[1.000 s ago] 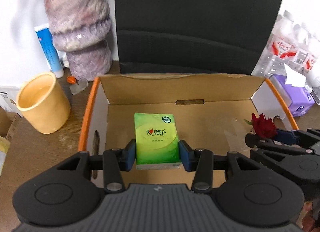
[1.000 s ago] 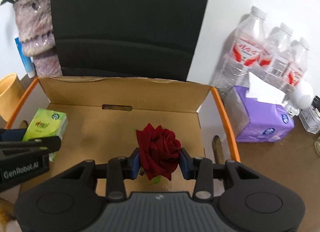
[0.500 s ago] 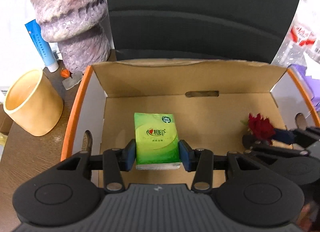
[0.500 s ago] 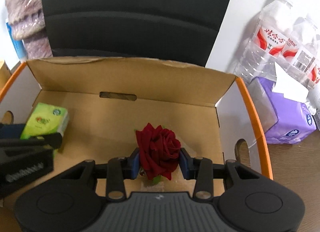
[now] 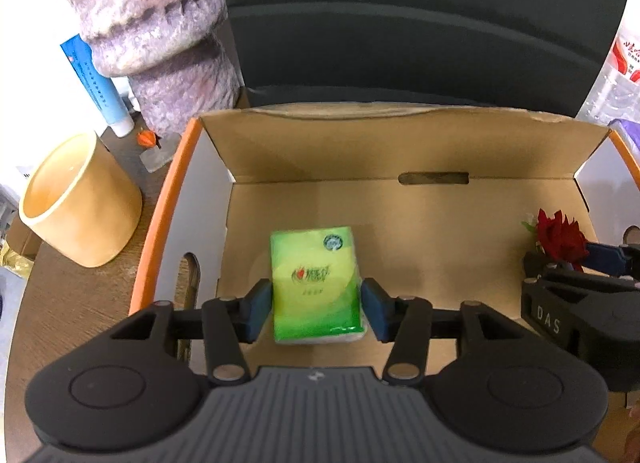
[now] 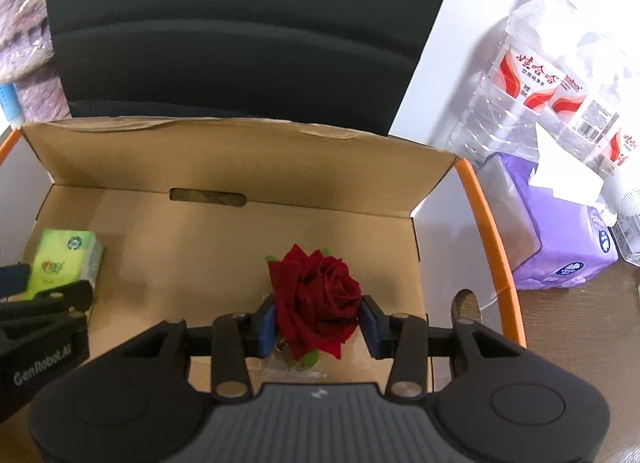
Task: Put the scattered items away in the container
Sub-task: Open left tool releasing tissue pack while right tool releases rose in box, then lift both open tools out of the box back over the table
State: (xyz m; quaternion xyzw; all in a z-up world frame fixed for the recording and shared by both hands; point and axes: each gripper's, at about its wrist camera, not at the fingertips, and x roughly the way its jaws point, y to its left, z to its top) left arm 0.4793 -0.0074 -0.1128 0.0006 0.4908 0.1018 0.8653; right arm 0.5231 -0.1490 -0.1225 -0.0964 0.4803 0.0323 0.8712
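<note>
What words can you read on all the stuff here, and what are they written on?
"GenRobot.AI": side of the left gripper.
"DAS": side of the right gripper.
"娃哈哈": red labels on the water bottles; their smaller print is too small to read.
Green tissue pack: red logo, blurred, unreadable.
Purple tissue pack: round blue marks, too small.
Blue and white tube: print too small.

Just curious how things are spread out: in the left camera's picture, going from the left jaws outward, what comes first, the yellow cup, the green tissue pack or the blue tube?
1. Tissue pack: between the opening jaws, inside the box.
2. Yellow cup: left, outside the box.
3. Blue tube: far left, behind the cup.
</note>
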